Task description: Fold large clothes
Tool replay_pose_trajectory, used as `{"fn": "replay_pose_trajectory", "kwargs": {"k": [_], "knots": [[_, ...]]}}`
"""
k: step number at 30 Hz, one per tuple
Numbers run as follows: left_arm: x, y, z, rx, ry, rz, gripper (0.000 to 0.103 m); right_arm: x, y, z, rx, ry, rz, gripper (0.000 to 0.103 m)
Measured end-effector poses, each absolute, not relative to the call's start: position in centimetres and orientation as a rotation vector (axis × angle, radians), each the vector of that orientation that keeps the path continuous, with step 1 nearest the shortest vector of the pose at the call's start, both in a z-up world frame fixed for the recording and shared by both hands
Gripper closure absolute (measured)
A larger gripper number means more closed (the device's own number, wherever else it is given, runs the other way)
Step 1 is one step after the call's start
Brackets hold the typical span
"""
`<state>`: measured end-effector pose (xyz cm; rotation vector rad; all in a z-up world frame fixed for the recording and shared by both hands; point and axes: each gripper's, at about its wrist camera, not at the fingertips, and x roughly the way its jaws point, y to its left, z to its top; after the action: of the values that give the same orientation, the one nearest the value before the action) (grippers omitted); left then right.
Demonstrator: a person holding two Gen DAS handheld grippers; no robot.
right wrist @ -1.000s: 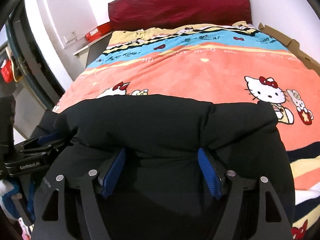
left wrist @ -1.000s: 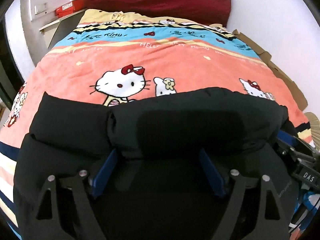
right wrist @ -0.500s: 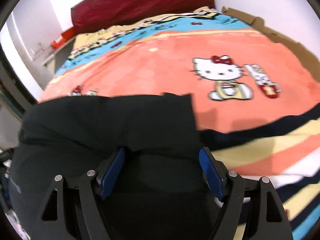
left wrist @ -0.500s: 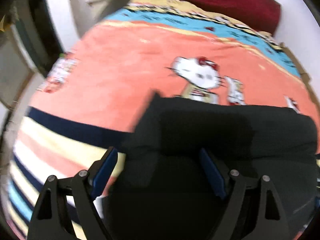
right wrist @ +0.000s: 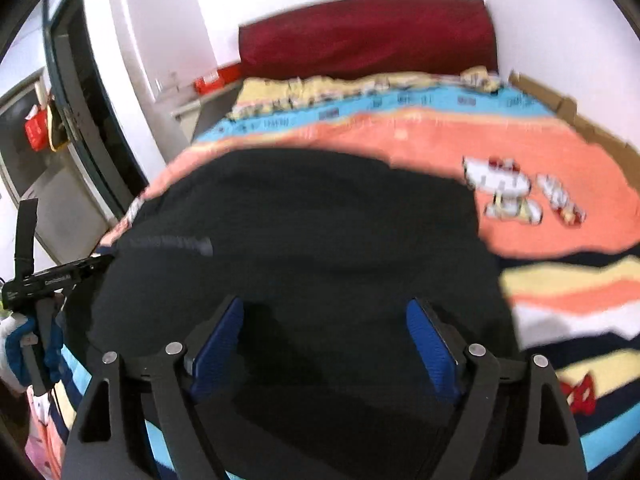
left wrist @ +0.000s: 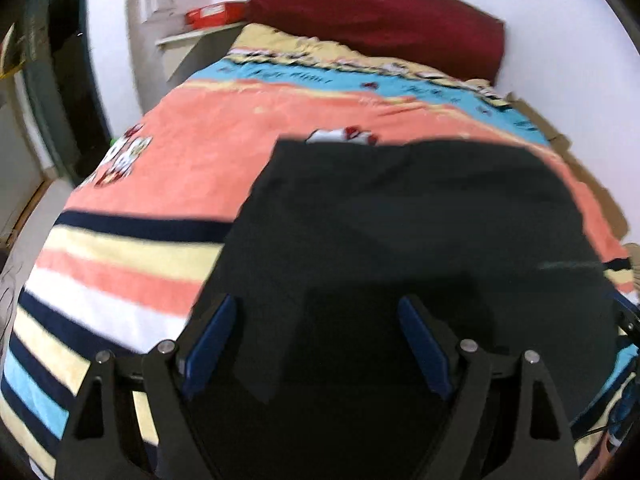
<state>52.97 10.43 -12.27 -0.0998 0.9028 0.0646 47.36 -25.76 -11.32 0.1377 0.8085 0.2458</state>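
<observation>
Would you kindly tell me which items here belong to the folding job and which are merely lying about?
For the job: black padded jacket; left tool; right tool.

Lying about: dark red pillow; red box; cartoon cat blanket; cardboard.

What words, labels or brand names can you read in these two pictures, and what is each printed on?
"GenRobot.AI", small and only just legible: on the left gripper.
Lettering on the bedspread's blue band: blurred, unreadable.
Label on the red box: too small to read.
</observation>
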Motion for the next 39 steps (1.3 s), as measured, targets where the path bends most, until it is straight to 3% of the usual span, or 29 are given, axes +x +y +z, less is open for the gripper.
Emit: {"fn": "replay_pose_trajectory", "kwargs": {"k": [7, 17, 24, 39], "knots": [[49.8, 10.4, -12.2, 0.004, 0.843, 0.150, 0.020, 46.7, -29.7, -13.6, 0.152, 0.858, 0.089, 0.020], [46.3, 8.0, -10.7, 0.127, 0.722, 0.158, 0.020, 44.2, -27.0, -10.4, 0.137, 0.775, 0.160, 0.020], [45.7, 7.2, -11.4, 0.140, 0.705, 0.137, 0.020, 43.9, -24.9, -11.5, 0.112, 0.781, 0.206, 0.020], [44.8, 7.1, -12.0, 0.146, 0.691, 0.135, 0.020, 43.1, -30.3, -13.8, 0.135, 0.835, 0.065, 0.018]]}}
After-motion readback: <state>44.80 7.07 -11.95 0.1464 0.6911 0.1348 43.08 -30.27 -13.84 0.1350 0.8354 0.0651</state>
